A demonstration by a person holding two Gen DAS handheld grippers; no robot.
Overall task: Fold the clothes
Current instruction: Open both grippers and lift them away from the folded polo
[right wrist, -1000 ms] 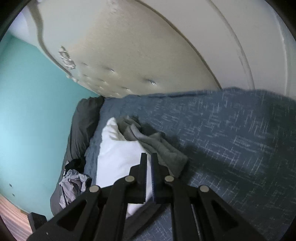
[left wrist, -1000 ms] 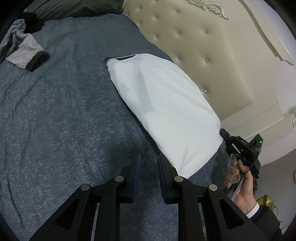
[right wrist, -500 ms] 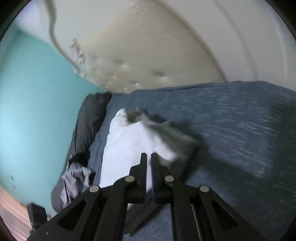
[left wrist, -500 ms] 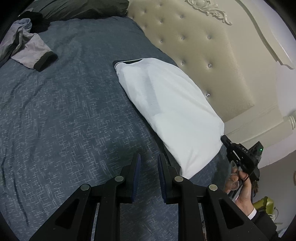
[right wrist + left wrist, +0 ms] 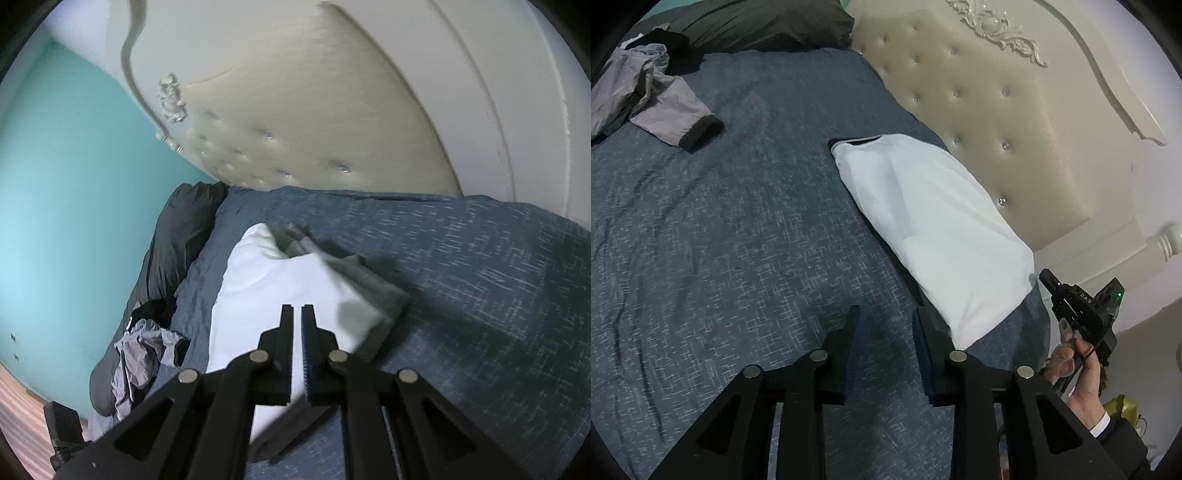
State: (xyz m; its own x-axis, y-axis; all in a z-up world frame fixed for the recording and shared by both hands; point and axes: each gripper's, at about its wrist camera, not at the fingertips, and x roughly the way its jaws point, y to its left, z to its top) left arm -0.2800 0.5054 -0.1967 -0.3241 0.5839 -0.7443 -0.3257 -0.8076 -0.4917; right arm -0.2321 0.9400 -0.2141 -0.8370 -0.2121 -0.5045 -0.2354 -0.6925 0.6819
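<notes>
Two grippers hang above the blue bedspread [image 5: 713,236]: the left gripper [image 5: 884,325] has its jaws parted and empty just short of the folded white garment [image 5: 934,221], while the right gripper [image 5: 297,325] hovers over that garment's near end with its jaws nearly closed, a thin gap between them, gripping nothing. Beyond the white garment a grey garment [image 5: 373,284] lies partly under its far edge. Farther off, a crumpled grey jacket [image 5: 646,99] rests near the dark pillow [image 5: 757,26], with the tufted headboard [image 5: 990,110] rising behind.
</notes>
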